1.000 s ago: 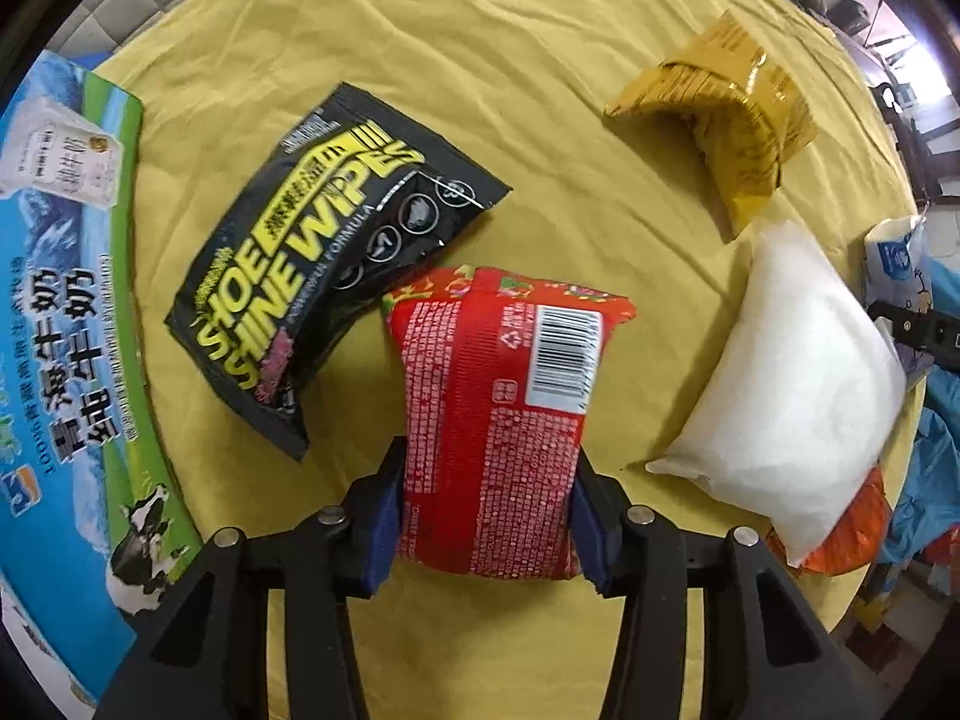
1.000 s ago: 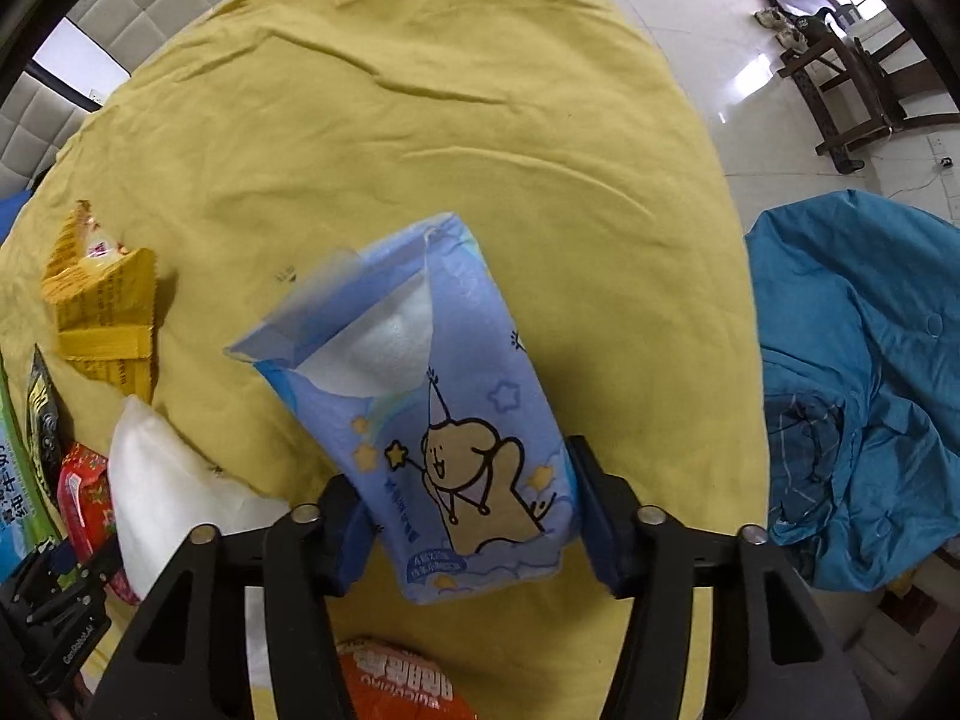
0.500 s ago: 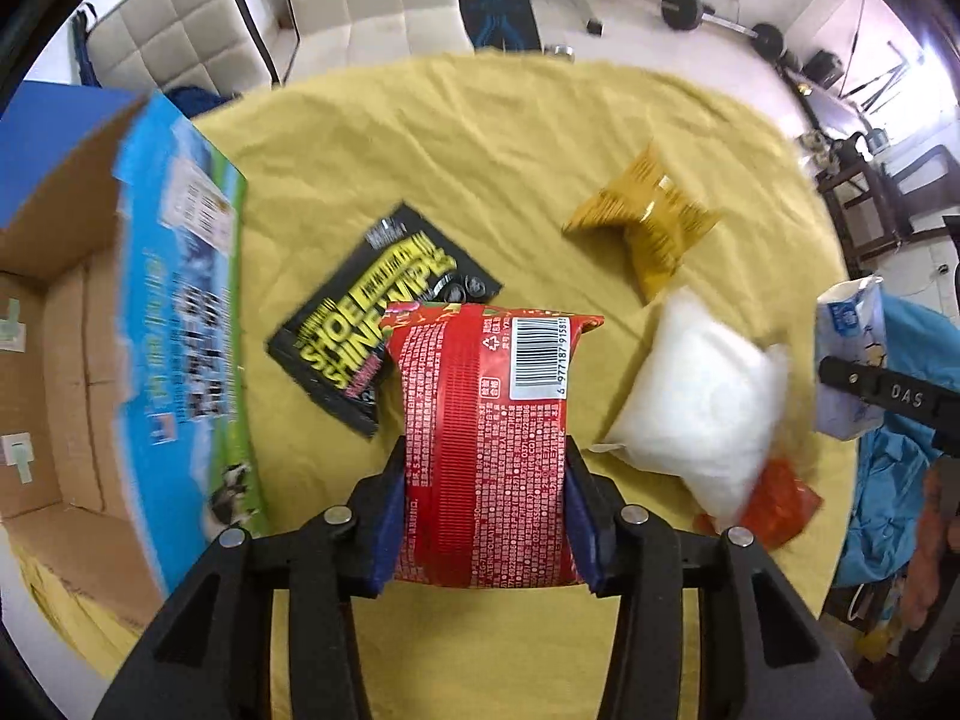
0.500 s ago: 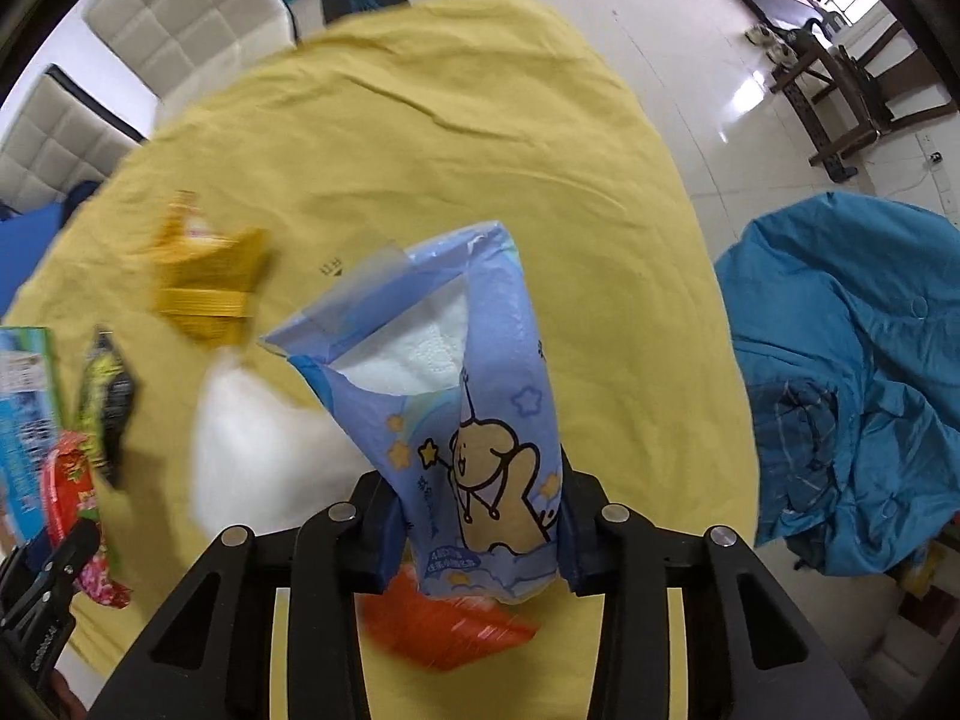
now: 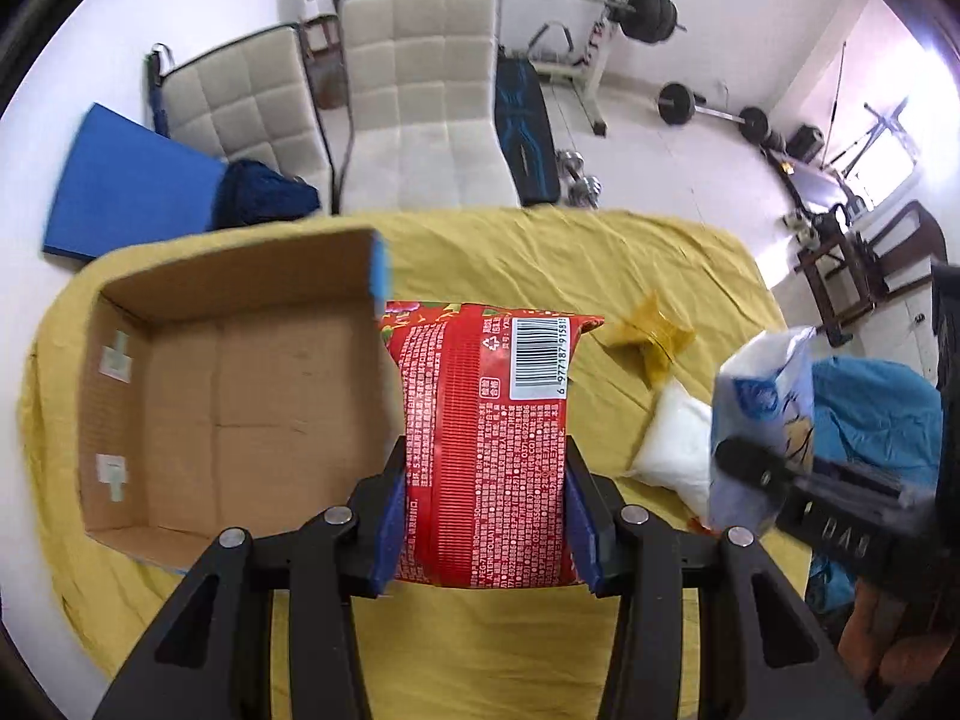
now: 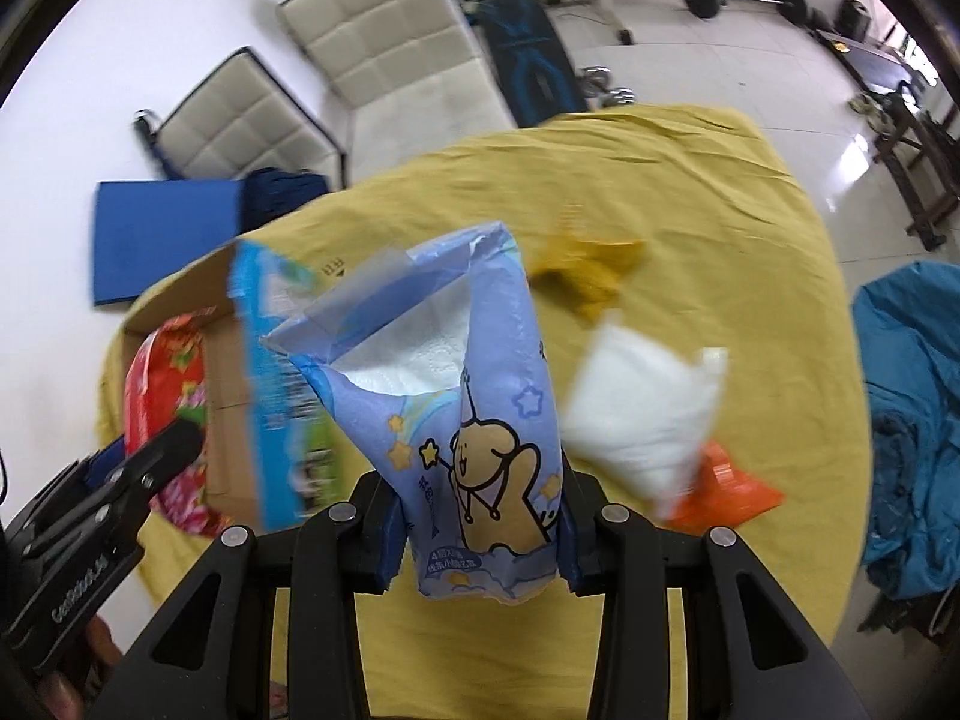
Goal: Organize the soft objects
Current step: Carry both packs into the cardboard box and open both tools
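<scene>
A table under a wrinkled yellow cloth, w/ two cream padded chairs, a blue floor mat and a barbell rack behind it. An open cardboard box sits on the cloth at the left, brown inside, taped at the wall, blue printed outer face showing in the right wrist view.

Loose on the cloth to the right: a crumpled yellow packet, nearer the camera a plump white pouch, and an orange packet partly under the pouch. A blue cloth heap lies off the table's right edge.

Left gripper: jaws closed about a pack's width, pinching a red snack pack upright, barcode and fine white print facing the camera. Pack is held in the air just right of the box's near wall, which stands between it and the box interior.

Right gripper: jaws clamped on the lower part of a light-blue tissue pack w/ cartoon dog and stars, top flap open, white tissue showing. It's held up over the cloth, between box and pouch.
</scene>
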A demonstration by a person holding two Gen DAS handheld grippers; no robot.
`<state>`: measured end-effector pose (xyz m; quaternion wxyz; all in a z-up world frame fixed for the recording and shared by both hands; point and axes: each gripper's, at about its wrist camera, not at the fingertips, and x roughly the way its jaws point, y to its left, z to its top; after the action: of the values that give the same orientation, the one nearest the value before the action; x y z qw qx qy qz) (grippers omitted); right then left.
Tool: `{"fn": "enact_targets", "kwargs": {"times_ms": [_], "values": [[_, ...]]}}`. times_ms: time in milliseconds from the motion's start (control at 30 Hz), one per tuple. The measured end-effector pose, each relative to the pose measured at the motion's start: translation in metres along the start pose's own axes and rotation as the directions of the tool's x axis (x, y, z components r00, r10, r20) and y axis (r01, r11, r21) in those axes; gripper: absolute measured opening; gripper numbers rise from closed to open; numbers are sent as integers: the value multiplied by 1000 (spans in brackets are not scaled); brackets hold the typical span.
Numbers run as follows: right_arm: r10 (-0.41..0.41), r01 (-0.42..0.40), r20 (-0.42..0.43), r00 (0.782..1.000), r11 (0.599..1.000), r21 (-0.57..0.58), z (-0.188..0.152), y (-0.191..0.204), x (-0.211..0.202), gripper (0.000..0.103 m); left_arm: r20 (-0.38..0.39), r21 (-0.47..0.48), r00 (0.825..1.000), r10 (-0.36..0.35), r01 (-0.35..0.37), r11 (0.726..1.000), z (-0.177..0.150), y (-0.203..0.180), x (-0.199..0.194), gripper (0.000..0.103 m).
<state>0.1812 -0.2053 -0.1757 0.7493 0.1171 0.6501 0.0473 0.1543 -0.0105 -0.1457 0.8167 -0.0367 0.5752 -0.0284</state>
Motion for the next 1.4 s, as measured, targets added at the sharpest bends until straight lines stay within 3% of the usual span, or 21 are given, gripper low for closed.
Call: {"fn": "enact_targets", "kwargs": {"times_ms": [300, 500, 600, 767, 1067, 1233, 1400], "values": [[85, -85, -16, 996, 996, -40, 4, 139, 18, 41, 30, -67, 999, 9, -7, 998, 23, 102, -11, 42], [66, -69, -65, 996, 996, -51, 29, 201, 80, 41, -35, -134, 999, -25, 20, 991, 34, 171, 17, 42], [49, -53, -98, 994, 998, -41, 40, 225, 120, 41, -97, -185, 991, -92, 73, 980, 39, 203, 47, 42], [16, -23, -133, 991, 998, -55, 50, 248, 169, 41, -171, -241, 964, -203, 159, 957, 45, 241, 102, 42], [-81, 77, -175, 981, 997, -29, 63, 258, 238, 42, -258, -255, 927, -271, 206, 945, 54, 262, 167, 42], [-95, 97, -180, 979, 995, 3, 63, 254, 259, 45, -283, -272, 906, -316, 241, 932, 56, 265, 184, 42], [-93, 102, -176, 980, 994, 38, 60, 246, 273, 48, -286, -280, 897, -338, 259, 924, 57, 264, 189, 43]]}}
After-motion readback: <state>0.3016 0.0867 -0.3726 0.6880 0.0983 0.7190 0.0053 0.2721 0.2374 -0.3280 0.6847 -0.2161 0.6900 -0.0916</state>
